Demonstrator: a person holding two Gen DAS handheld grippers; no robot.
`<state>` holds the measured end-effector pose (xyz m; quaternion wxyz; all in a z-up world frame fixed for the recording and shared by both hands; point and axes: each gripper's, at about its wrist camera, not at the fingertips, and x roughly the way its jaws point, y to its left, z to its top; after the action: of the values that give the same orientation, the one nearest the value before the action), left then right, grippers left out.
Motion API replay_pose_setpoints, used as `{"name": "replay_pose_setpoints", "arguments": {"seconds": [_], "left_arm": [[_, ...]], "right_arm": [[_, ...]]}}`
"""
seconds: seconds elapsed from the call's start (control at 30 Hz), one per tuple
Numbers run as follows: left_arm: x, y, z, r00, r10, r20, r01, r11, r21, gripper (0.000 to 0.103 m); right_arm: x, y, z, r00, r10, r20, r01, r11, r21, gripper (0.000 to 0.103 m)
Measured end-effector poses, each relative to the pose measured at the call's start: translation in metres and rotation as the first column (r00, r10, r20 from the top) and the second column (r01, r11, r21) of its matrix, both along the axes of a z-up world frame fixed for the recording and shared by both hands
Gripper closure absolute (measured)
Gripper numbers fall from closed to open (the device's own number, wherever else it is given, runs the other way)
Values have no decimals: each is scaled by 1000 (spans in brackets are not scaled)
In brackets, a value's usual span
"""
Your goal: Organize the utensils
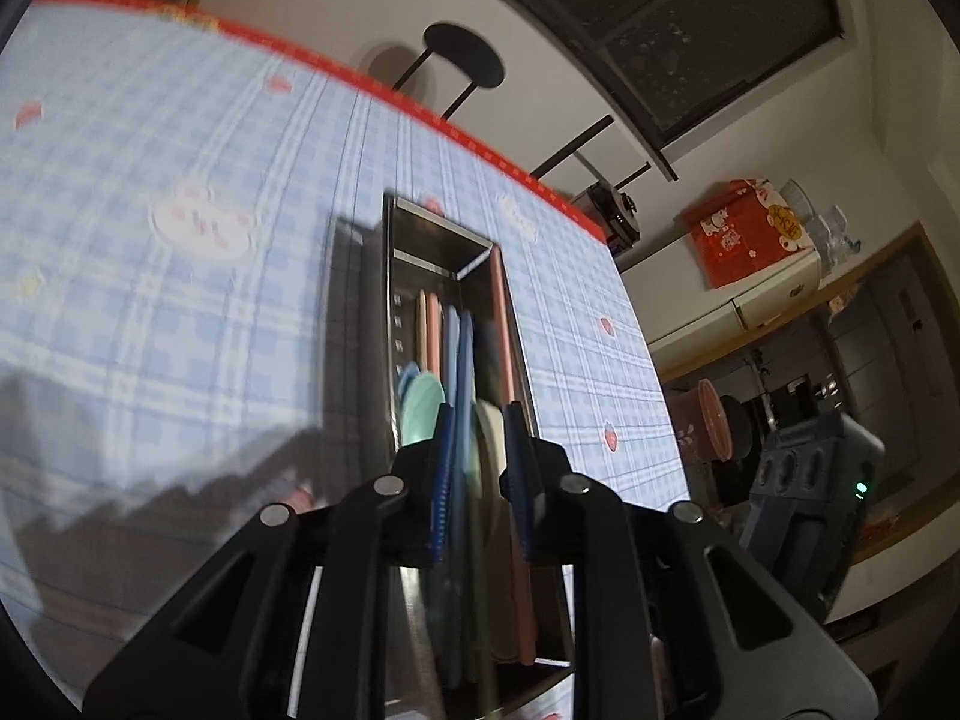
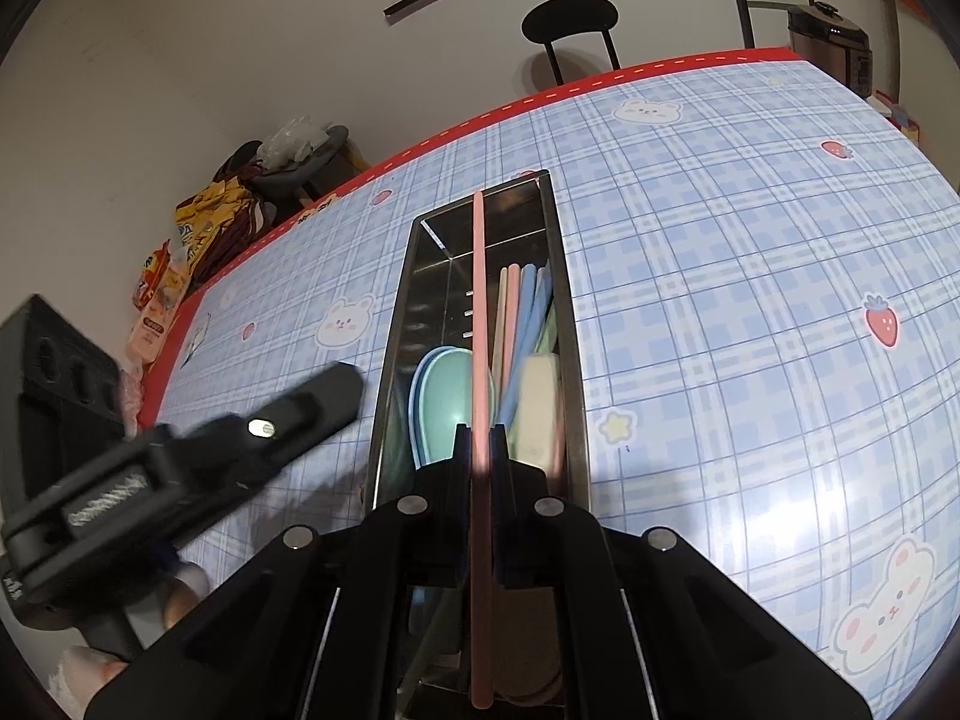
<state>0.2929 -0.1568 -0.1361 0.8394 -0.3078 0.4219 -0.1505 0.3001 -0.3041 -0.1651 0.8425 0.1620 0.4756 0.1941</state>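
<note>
black stool, snack bags, red box, rice cooker

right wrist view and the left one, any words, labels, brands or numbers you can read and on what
No text can be read in either view.
Yellow snack bag on the floor: print too small to read.
Pink and orange packets at the table edge: print blurred.
Red box on the cabinet: cat pictures and a gold sign, too small to read.
Left gripper body: pale label, blurred.

Table under blue plaid cloth with bears and strawberries, red-edged, steel utensil tray lying on it
</note>
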Motion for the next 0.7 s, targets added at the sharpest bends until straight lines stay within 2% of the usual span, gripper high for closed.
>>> {"name": "replay_pose_setpoints", "arguments": {"seconds": [0.17,0.23,0.27,0.4,0.43,0.5,0.57,0.63,0.7], "left_arm": [[-6,21,16,999,16,41,-19,996,83,74],[-11,31,21,998,20,56,-27,992,122,67],[-13,34,22,998,23,60,-31,991,132,65],[-22,56,28,996,46,74,-58,984,171,56],[-24,61,29,996,50,78,-63,982,176,52],[-30,70,33,994,57,90,-74,977,199,48],[-34,76,35,994,58,98,-79,973,218,39],[-40,82,39,992,62,114,-87,968,233,24],[-47,88,45,989,59,135,-93,962,258,19]], "right_arm": [[4,5,-1,1000,-13,-19,13,1000,0,95],[4,8,3,1000,-15,-18,15,1000,-10,94],[4,9,5,1000,-16,-15,16,1000,-15,90],[0,16,19,1000,-19,22,20,997,-69,56],[-2,19,22,999,-15,31,17,996,-89,52],[-5,26,29,999,-10,48,16,991,-134,36],[-8,31,35,998,-1,62,11,985,-170,27],[-13,37,41,997,8,77,9,977,-214,19],[-17,41,46,996,15,90,7,970,-243,12]]}}
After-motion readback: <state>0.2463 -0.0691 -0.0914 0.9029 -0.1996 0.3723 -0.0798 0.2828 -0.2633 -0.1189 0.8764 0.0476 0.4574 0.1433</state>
